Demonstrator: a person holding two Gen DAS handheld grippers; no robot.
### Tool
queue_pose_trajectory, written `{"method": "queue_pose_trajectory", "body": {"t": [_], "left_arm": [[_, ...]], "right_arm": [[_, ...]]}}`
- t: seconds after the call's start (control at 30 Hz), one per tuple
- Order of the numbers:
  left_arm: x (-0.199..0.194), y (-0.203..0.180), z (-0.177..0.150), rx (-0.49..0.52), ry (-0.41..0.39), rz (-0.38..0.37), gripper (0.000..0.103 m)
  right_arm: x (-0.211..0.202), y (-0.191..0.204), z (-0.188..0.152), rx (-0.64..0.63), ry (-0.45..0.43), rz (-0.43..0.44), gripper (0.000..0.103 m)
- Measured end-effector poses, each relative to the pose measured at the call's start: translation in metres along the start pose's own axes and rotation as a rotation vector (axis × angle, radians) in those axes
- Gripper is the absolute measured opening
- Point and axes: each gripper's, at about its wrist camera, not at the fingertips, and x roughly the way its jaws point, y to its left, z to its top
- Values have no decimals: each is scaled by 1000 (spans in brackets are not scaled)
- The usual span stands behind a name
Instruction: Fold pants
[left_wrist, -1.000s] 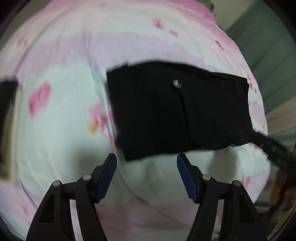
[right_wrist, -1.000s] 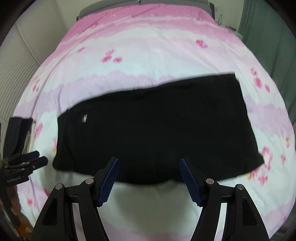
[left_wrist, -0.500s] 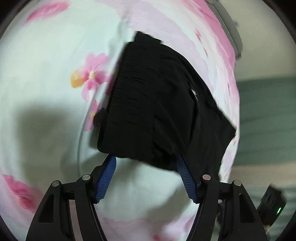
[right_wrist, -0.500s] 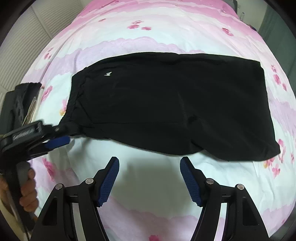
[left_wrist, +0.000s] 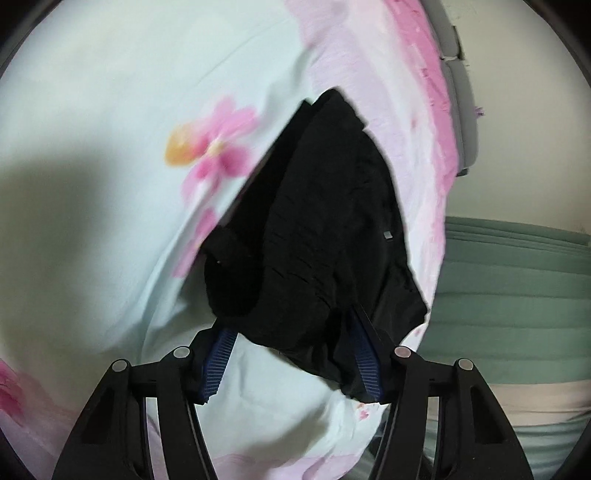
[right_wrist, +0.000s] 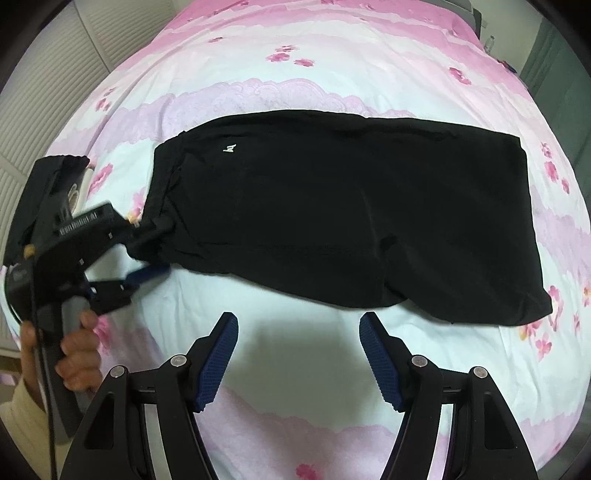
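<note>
Since a second ago your left gripper (left_wrist: 291, 345) has dropped from above the bed onto the waistband corner of the pants (right_wrist: 332, 210), and your right gripper (right_wrist: 299, 354) now hangs lower over the quilt (right_wrist: 295, 350).

Nearest you, in the right wrist view, the right gripper's blue pads (right_wrist: 218, 360) stand wide apart with only bare quilt between them, just short of the pants' near edge. To the left your hand (right_wrist: 74, 354) holds the left gripper's handle (a pale sleeve shows at the frame's corner). Its jaws are closing, with the bunched black waistband between them; in the left wrist view the cloth drapes over both pads, so you cannot tell whether they press on it yet.

Beyond that, the pants lie folded in a long black band across the middle of the pink floral quilt, with a small white logo (right_wrist: 229, 148) near the waistband. Farthest off, a green curtain (left_wrist: 517, 302) hangs past the bed's edge.
</note>
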Motion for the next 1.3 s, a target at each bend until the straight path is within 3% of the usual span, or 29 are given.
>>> {"method": "queue_pose_trajectory", "body": {"t": [0.07, 0.17, 0.37, 0.5, 0.53, 0.67, 0.8, 1.0, 1.2, 1.3], "left_arm": [[-7, 1, 1, 0, -17, -43, 58], [-1, 13, 2, -18, -8, -29, 55], [17, 42, 10, -166, -47, -65, 60], [21, 34, 11, -118, -44, -15, 66], [21, 30, 12, -123, -45, -10, 65], [7, 16, 10, -88, -36, -64, 46], [-28, -11, -1, 78, -80, -79, 44], [-11, -28, 15, 167, -58, -21, 47], [18, -11, 26, 95, -8, 20, 46], [17, -23, 26, 116, -19, 80, 33]], "right_arm": [[1, 0, -1, 6, 2, 1, 68], [3, 2, -2, 13, 7, 2, 68], [2, 7, -4, 7, 9, -8, 68], [2, 6, -6, 9, 6, -26, 68], [2, 5, -6, 16, 7, -27, 68], [4, -2, -11, 51, 21, -19, 68], [3, -4, -15, 60, 24, -6, 68], [4, -4, -18, 54, 35, -2, 68], [-3, -1, -17, 53, 19, -13, 68], [-6, -3, -17, 67, 16, -20, 68]]}}
